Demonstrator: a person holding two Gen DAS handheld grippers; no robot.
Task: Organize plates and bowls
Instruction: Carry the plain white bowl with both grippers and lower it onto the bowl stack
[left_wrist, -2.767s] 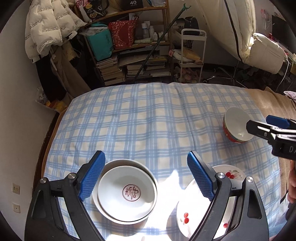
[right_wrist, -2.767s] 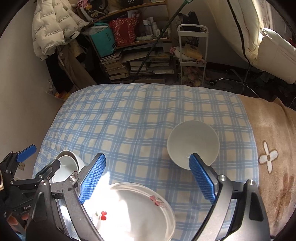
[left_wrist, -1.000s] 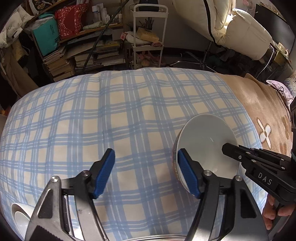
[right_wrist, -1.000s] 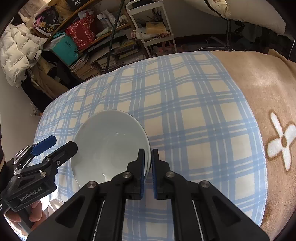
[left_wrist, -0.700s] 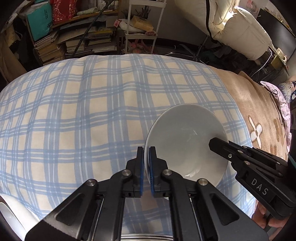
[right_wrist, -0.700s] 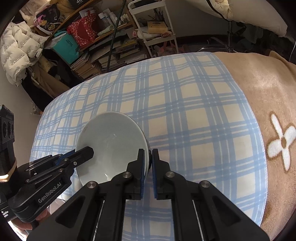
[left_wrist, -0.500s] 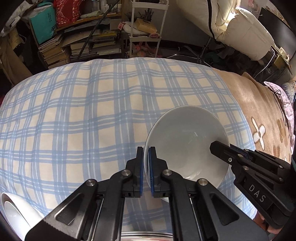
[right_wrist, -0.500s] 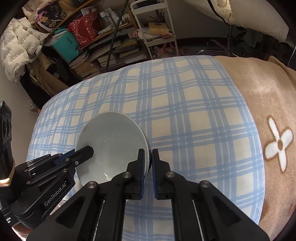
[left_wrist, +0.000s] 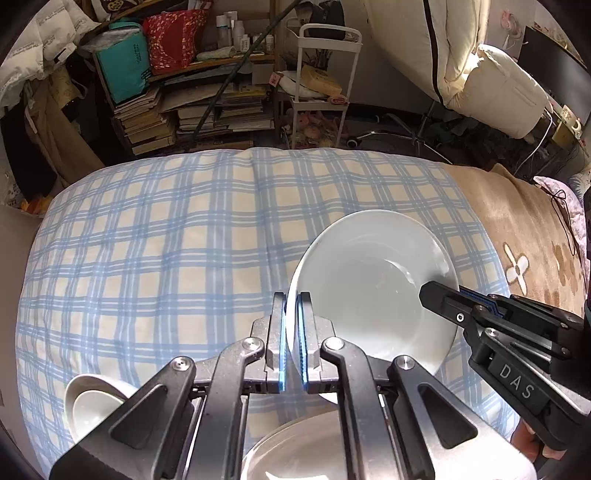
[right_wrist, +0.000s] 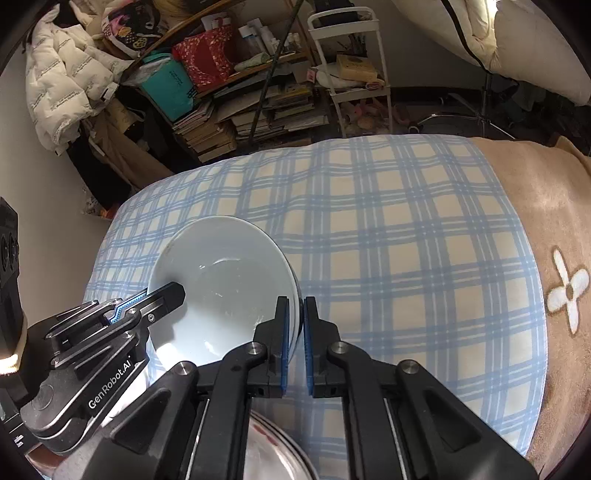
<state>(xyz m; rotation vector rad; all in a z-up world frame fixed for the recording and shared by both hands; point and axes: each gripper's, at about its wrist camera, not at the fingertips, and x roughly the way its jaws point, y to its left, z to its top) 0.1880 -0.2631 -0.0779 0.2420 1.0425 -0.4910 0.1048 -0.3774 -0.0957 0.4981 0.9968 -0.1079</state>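
White bowl (left_wrist: 373, 288) pinched at opposite rims: left gripper (left_wrist: 293, 343), marked "GenRobot.AI", at 9 o'clock; right gripper (right_wrist: 295, 343), marked "DAS", at 3 o'clock.

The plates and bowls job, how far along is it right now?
Done: two small bowls sit nested at the quilt's near left. In hand: the left gripper and right gripper both clamp the big white bowl by opposite rims. Left: setting it down, and the plate below.
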